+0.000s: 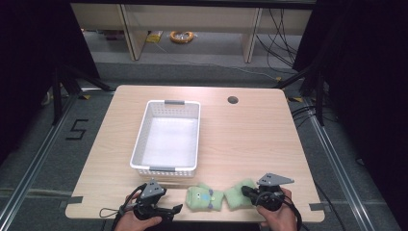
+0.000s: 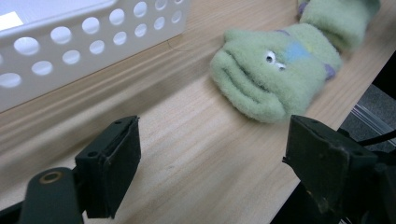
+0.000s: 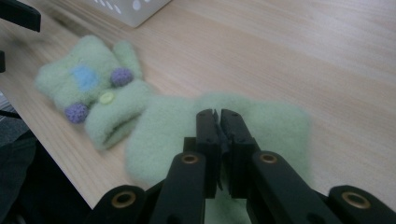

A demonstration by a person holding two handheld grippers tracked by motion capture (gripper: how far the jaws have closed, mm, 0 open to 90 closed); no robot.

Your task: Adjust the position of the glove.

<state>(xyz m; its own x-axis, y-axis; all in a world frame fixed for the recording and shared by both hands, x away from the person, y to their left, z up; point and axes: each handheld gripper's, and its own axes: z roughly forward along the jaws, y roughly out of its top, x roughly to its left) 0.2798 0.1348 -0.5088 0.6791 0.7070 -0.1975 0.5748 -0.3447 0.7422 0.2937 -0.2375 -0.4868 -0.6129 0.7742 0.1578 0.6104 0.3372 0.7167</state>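
Right gripper [image 3: 217, 116]: jaws together, pinching the plain green mitten [image 3: 271, 126] at the table's near edge [image 1: 192, 217]. Left gripper [image 2: 205, 158]: jaws wide apart and empty, the decorated green mitten [image 2: 271, 74] lying beyond its fingertips with bare wood between. White basket [image 1: 166, 171] stands just past the left jaw; open tabletop lies beyond the right fingers.
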